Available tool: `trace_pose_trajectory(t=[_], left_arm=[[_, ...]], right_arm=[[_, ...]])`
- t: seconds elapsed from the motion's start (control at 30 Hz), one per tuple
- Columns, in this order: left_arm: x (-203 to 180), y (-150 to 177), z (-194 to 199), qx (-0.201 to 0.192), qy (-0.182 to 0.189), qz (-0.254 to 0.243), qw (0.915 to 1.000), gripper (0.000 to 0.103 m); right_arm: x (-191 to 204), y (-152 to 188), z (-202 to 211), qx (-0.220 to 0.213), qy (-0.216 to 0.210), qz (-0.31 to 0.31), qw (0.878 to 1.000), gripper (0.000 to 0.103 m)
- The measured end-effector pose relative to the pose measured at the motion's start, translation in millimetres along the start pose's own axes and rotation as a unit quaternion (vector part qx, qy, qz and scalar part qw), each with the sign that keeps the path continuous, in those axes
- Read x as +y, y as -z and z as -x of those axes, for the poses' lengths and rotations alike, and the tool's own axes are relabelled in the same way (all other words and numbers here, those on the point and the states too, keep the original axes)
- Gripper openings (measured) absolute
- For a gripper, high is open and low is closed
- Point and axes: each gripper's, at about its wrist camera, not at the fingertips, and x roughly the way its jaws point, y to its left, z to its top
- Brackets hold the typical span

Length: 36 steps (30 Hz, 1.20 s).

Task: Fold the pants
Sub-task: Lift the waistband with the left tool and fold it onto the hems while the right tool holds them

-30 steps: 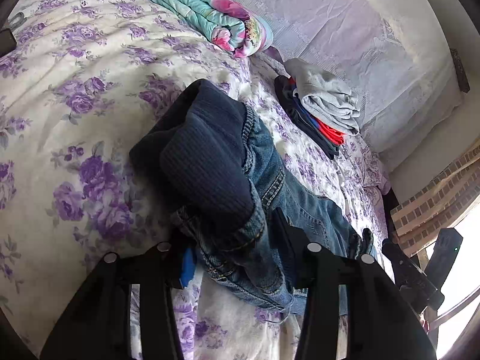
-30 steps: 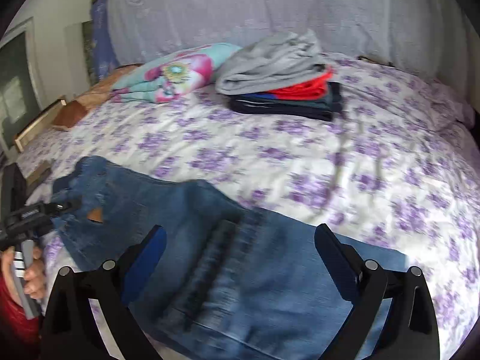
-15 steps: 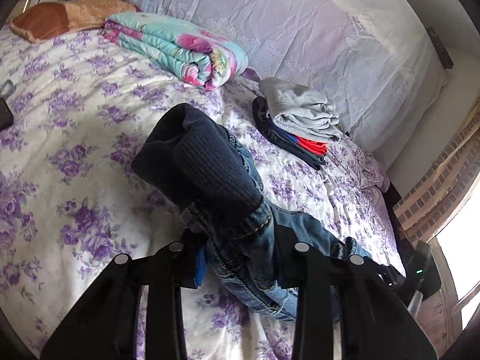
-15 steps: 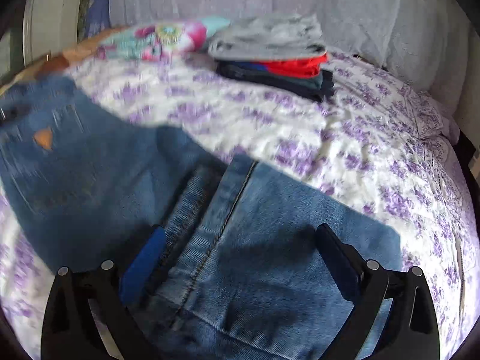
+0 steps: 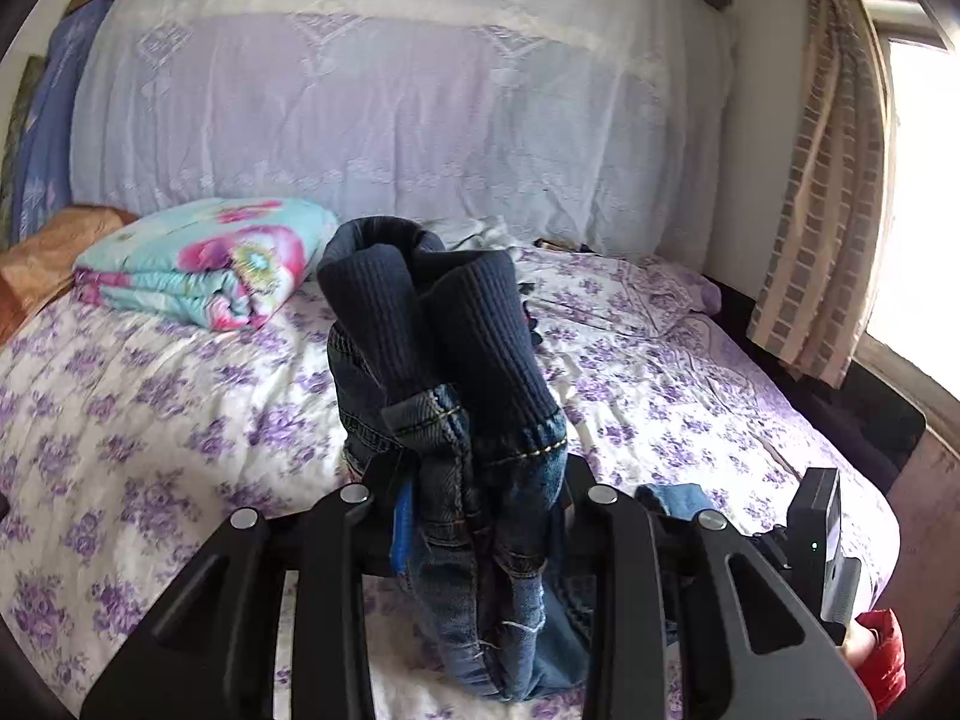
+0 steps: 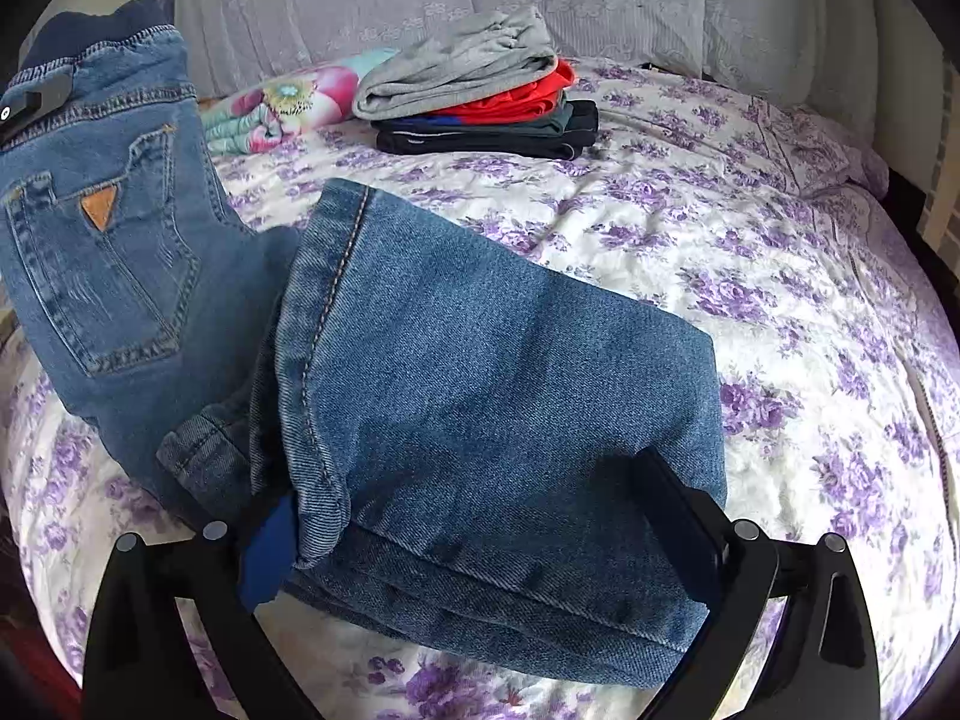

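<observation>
Blue jeans [image 6: 480, 372] with a dark ribbed waistband lie partly folded on the floral bed. My left gripper [image 5: 480, 516] is shut on the waistband end [image 5: 456, 348] and holds it bunched and lifted above the bed. In the right wrist view the waist part with a back pocket [image 6: 102, 252] hangs raised at the left, the left gripper at its top. My right gripper [image 6: 474, 516] stands open, its fingers [image 6: 678, 498] either side of the folded leg ends lying on the bed.
A stack of folded clothes [image 6: 480, 102] with a grey piece on top sits at the back of the bed. A rolled floral blanket [image 5: 198, 264] lies at the back left. The bed sheet [image 6: 780, 300] spreads bare to the right. A curtain and window [image 5: 840, 180] are at the right.
My left gripper has lifted the waistband end up off the bed and swung it toward the leg ends. The right gripper has stayed open around the leg ends.
</observation>
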Motion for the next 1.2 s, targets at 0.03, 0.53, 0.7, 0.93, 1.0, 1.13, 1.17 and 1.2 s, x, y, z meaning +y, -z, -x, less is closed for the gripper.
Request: trace_pose_trajectory(t=[0.03,0.53,0.7,0.93,1.0,1.13,1.17,1.2], left_arm=[[-10,-1,-3,-0.001,0.007,-0.014,0.9999,0.030],[-60,4,-15,0.008,0.029,-0.049,0.9983,0.029],[-96,15,-14,0.000,0.038,-0.113,0.9929,0.029],[-158,45,-36,0.023,0.079,-0.196,0.9772,0.029],[-174,56,-43,0.038,0.093,-0.217,0.9710,0.029],[-197,83,-63,0.068,0.097,-0.255,0.9595,0.029],[-199,89,-68,0.077,0.095,-0.258,0.9584,0.029],[-199,94,-72,0.087,0.095,-0.258,0.9574,0.029]], right_arm=[[0,-3,6,-0.007,-0.031,-0.017,0.999,0.100],[-12,-8,8,-0.036,-0.018,-0.013,0.999,0.099],[-86,20,41,-0.083,0.009,-0.162,0.983,0.100],[-124,59,37,-0.079,-0.041,-0.245,0.966,0.100],[-126,61,34,-0.075,-0.043,-0.251,0.964,0.100],[-126,62,36,-0.082,-0.048,-0.252,0.963,0.100],[-127,63,36,-0.085,-0.052,-0.255,0.962,0.100],[-128,64,37,-0.087,-0.055,-0.258,0.961,0.100]])
